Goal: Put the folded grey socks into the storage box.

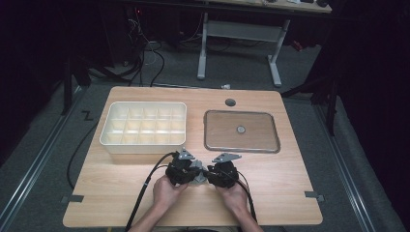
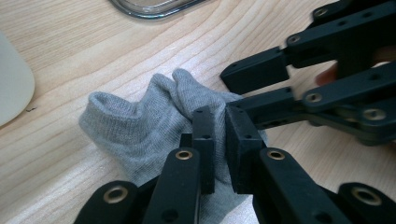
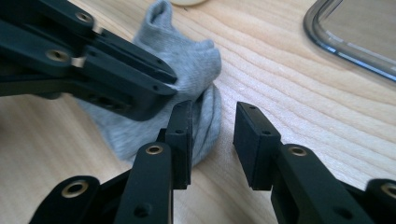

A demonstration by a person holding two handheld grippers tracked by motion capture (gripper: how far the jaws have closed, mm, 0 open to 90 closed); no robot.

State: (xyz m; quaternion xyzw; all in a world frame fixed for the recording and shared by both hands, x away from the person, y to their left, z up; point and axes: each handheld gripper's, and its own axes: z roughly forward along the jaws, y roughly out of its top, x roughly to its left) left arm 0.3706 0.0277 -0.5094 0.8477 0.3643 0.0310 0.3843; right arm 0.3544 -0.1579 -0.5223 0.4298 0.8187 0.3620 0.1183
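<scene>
A crumpled grey sock [image 1: 197, 177] lies on the wooden table near the front edge, between the two hands. My left gripper [image 2: 220, 117] is shut on a fold of the sock [image 2: 135, 126], its jaws nearly touching with fabric pinched between them. From the opposite side my right gripper [image 3: 212, 112] faces it with its jaws apart. The sock [image 3: 191, 65] rests against its left jaw and bare wood shows in the rest of the gap. In the high view the left gripper [image 1: 192, 170] and right gripper [image 1: 207, 173] meet tip to tip over the sock.
A white compartment box [image 1: 143, 104] stands at the back left of the table. A clear shallow tray [image 1: 207, 130] holding a small round thing [image 1: 241, 129] lies at the back right. A round cable hole [image 1: 230, 102] sits behind the tray.
</scene>
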